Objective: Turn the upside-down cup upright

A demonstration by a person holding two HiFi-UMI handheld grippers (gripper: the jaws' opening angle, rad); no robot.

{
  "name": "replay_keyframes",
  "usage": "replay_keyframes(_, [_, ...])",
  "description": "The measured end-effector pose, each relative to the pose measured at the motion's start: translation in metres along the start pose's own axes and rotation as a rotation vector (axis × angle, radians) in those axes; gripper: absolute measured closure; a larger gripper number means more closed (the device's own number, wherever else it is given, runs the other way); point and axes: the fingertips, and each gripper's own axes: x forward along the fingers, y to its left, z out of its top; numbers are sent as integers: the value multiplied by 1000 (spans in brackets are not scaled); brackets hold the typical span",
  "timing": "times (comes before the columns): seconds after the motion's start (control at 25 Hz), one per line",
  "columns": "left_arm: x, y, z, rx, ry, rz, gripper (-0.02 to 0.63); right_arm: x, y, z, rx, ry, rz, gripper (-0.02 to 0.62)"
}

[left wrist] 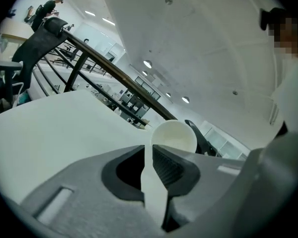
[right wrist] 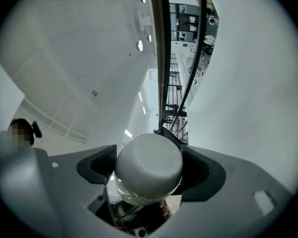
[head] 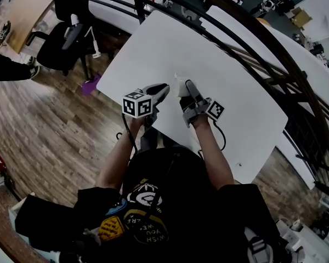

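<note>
Locate the left gripper [head: 164, 87] at 9 o'clock of the cup [head: 179, 86], over the white table [head: 225, 59]. Read its jaws as closed on a thin white strip, seen edge-on in the left gripper view. Judge this strip to be the cup's side wall, pinched with one jaw on either side. Note a round pale end of the cup just beyond the jaw tips, toward 1 o'clock in that view; mouth or base not settled there.

Find the cup between the two grippers in the head view, touching both. Contact with the table below: not determinable.

Locate the right gripper [head: 187, 85] at 3 o'clock of the cup. Read its jaws as clamped across the cup's body, at 9 and 3 o'clock of it in the right gripper view. Note the closed base facing back into that camera: long axis along the right jaws, mouth pointing away.

Treat the cup as neither inverted nor upright. Judged requirement for the coming move: swing the far, open end up to 12 o'clock by pitching the right gripper. Expect the double grip to resist that turn; probably free the wall pinch beforehand.
</note>
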Motion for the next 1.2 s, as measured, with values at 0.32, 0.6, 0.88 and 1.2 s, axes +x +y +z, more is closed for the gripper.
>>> replay_keyframes(0.32, [-12,25,-37,-96,22,97,554,-1,-77,11,-398,103,-272,198])
replay_keyframes(0.6, [-29,43,-44,-119,20,148,566,20,-151,13,-904,352,-499,198])
replay_keyframes(0.88, [-49,51,-40,-116,-3,174,596,47,-182,-4,-1574,638,-642,198])
replay_keyframes(1.2, [-62,45,-35,-74,7,168,601,61,-178,-3,-1540,615,-651,195])
